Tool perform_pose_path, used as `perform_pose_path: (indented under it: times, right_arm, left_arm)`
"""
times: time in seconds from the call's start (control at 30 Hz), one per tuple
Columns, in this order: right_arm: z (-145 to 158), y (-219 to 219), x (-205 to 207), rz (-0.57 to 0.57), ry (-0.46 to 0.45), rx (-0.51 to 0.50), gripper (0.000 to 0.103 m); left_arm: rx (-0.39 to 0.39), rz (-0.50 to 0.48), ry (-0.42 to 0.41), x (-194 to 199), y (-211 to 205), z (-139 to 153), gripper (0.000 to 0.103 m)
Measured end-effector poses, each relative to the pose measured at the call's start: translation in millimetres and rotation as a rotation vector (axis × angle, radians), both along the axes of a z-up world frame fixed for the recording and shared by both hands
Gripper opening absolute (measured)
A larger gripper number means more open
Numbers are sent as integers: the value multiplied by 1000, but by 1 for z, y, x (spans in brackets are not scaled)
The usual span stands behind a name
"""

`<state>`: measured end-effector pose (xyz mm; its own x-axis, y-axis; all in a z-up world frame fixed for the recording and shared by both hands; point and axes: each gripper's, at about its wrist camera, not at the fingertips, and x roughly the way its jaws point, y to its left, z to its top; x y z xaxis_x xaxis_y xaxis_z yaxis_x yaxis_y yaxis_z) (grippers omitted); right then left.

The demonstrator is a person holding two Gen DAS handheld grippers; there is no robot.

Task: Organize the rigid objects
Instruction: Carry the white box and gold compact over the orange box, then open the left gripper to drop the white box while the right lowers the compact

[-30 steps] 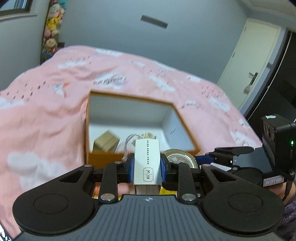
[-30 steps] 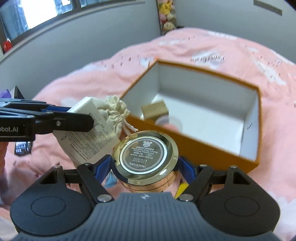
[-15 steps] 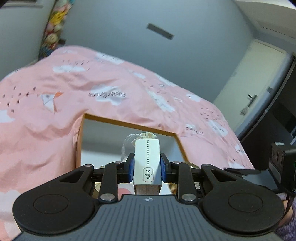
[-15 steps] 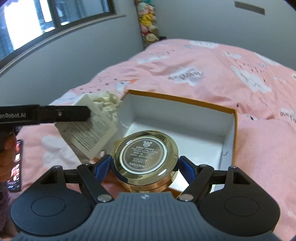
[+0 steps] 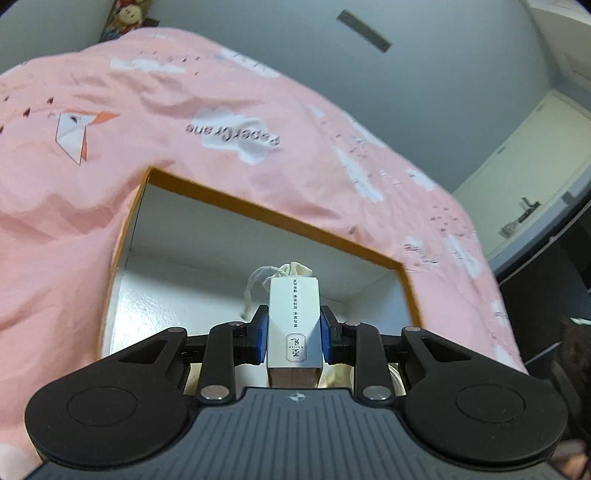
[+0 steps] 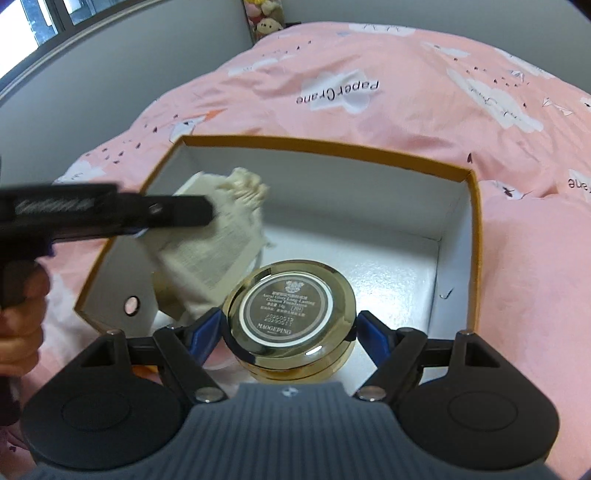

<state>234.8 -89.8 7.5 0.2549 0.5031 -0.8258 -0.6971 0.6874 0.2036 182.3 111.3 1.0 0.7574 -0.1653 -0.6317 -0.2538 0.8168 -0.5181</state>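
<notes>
An open orange box (image 5: 258, 210) with a white inside lies on the pink bedspread; the right wrist view shows its rim (image 6: 332, 147) too. My left gripper (image 5: 293, 332) is shut on a slim white carton (image 5: 293, 317), held together with a cream drawstring pouch (image 5: 291, 269) over the box's opening. In the right wrist view that carton (image 6: 214, 254) and pouch (image 6: 243, 184) hang blurred over the box's left half. My right gripper (image 6: 291, 325) is shut on a round gold compact (image 6: 290, 314) with a silver printed lid, held above the box's floor.
The pink bedspread (image 5: 184, 110) with white clouds surrounds the box on all sides. A person's hand (image 6: 22, 317) grips the left tool at the left edge. Grey walls, a window (image 6: 33, 22) and a door (image 5: 524, 195) lie beyond the bed.
Both grippers have carried their loads forward from the box's near side to over its opening. The box fills more of both views, and the small brown carton inside is no longer visible.
</notes>
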Motion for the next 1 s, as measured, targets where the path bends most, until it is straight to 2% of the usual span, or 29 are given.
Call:
perform_pose_path:
  times: [0.13, 0.27, 0.5, 0.57, 0.63, 0.73, 0.83, 1.0]
  right_arm:
    - [-11, 5, 8, 5, 13, -14, 77]
    - [-22, 11, 16, -1, 26, -48, 77]
    - [-31, 24, 21, 4, 28, -80, 77]
    - [-32, 29, 21, 7, 21, -85, 77]
    - [-31, 32, 21, 8, 17, -87, 77]
    - [-30, 35, 21, 12, 16, -86, 77]
    - [-29, 36, 20, 16, 14, -92, 77]
    - [-30, 34, 19, 17, 20, -91, 77]
  left_arm:
    - [35, 31, 52, 20, 1, -17, 30]
    - [117, 78, 125, 27, -1, -26, 31]
    - [116, 80, 110, 28, 5, -33, 31]
    - [131, 73, 135, 32, 5, -35, 31]
    - [183, 67, 183, 35, 0, -38, 31]
    - [253, 72, 186, 35, -6, -35, 33]
    - [404, 64, 201, 37, -18, -28, 39]
    - [602, -1, 263, 39, -36, -27, 39]
